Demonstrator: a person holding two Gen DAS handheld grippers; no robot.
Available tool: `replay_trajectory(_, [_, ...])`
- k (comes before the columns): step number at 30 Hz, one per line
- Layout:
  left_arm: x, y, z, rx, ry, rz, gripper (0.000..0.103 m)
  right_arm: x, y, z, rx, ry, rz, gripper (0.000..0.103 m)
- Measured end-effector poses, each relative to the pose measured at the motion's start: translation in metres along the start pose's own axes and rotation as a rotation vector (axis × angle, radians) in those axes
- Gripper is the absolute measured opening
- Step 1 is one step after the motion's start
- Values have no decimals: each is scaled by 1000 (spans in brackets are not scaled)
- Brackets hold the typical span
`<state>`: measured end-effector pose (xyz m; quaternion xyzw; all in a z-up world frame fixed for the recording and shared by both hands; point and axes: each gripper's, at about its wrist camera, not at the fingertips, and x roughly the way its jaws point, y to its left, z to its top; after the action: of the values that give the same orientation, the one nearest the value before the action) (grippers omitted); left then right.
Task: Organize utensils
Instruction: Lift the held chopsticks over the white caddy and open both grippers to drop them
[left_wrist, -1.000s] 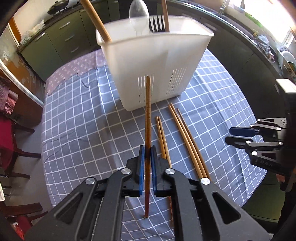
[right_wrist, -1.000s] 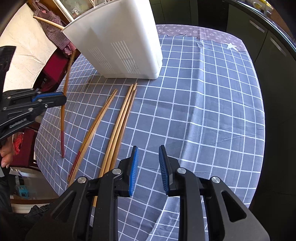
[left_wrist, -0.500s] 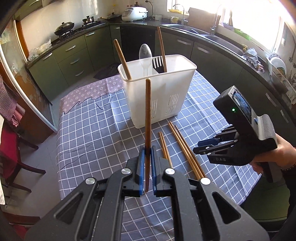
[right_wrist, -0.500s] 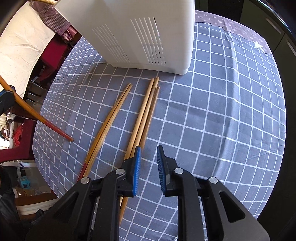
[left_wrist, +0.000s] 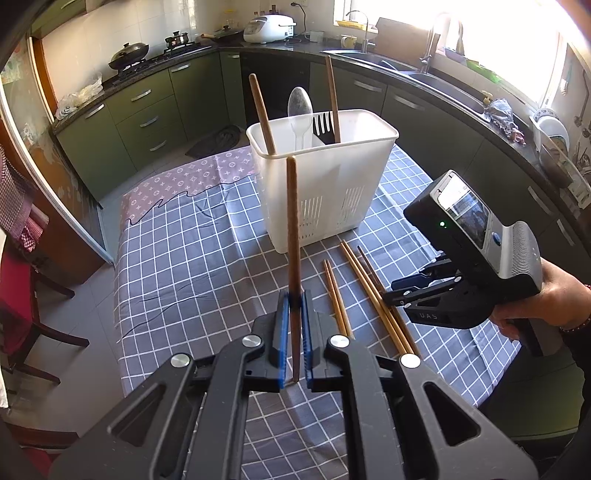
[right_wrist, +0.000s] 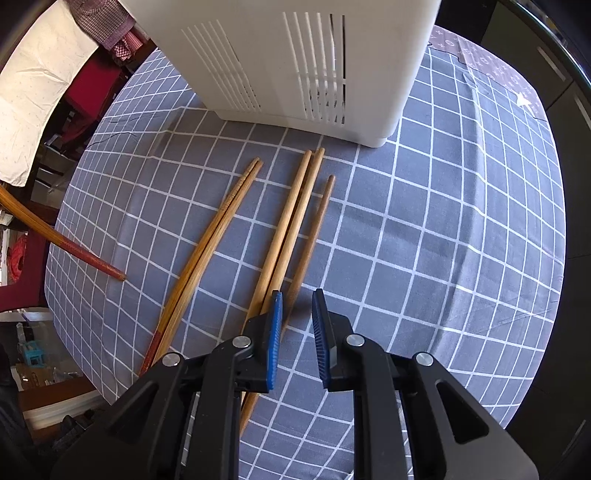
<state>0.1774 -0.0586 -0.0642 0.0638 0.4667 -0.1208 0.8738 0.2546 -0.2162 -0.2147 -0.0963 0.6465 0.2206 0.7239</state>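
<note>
Left wrist view: left gripper (left_wrist: 292, 332) pinches a chopstick (left_wrist: 292, 236) upright before the holder (left_wrist: 325, 184) (mid-table); it could pivot and miss the rim. Right gripper (right_wrist: 297, 332), jaws narrowly spread, just closing, empty.

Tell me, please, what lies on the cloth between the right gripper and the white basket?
Five loose chopsticks; the right wrist view shows them before the right gripper, toward the basket.
</note>
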Motion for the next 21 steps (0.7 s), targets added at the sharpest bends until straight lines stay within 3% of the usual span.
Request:
replay_trajectory(3, [-1, 1, -1, 1, 0, -1, 7, 6, 10, 3, -11, 6, -17, 17])
replay_trajectory(6, [-1, 1, -1, 5, 0, 1, 7, 9, 20, 5, -26, -8, -54, 9])
replay_trajectory(12, [-2, 1, -2, 3, -1, 2, 7, -5, 14, -1, -19, -62, -27, 7])
replay_trajectory(21, [-4, 3, -1, -6, -4, 4, 7, -106, 7, -37, -25, -351, 10, 7])
